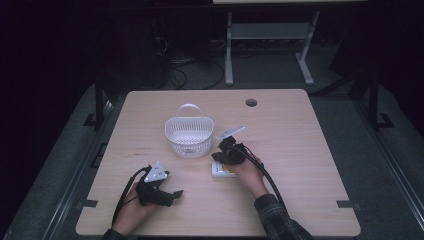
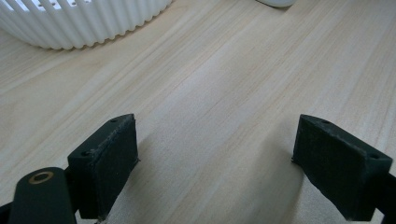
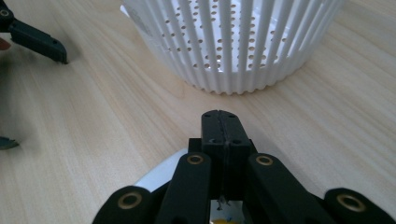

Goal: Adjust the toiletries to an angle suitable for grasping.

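While the person's right hand rests low on the pale wooden table [image 1: 300,150], the right gripper [image 1: 227,150] sits over a flat white packet with a yellow patch [image 1: 222,170], and a white slatted plastic basket with a loop handle [image 1: 189,135] stands just ahead and to its left. Wide bare tabletop lies to its right, out to the edge. The left gripper [image 1: 172,195] lies well apart, nearer the front edge.

From the left gripper view, the two black pads [image 2: 109,163] stand wide apart over bare wood, nothing between them; the basket's ribbed wall [image 2: 84,23] is ahead.

From the right gripper view, the jaws are pressed together, tips [image 3: 220,128] just short of the basket [image 3: 243,46]. The packet's white corner [image 3: 156,179] shows under them; whether they pinch it I cannot tell. No writing is readable.
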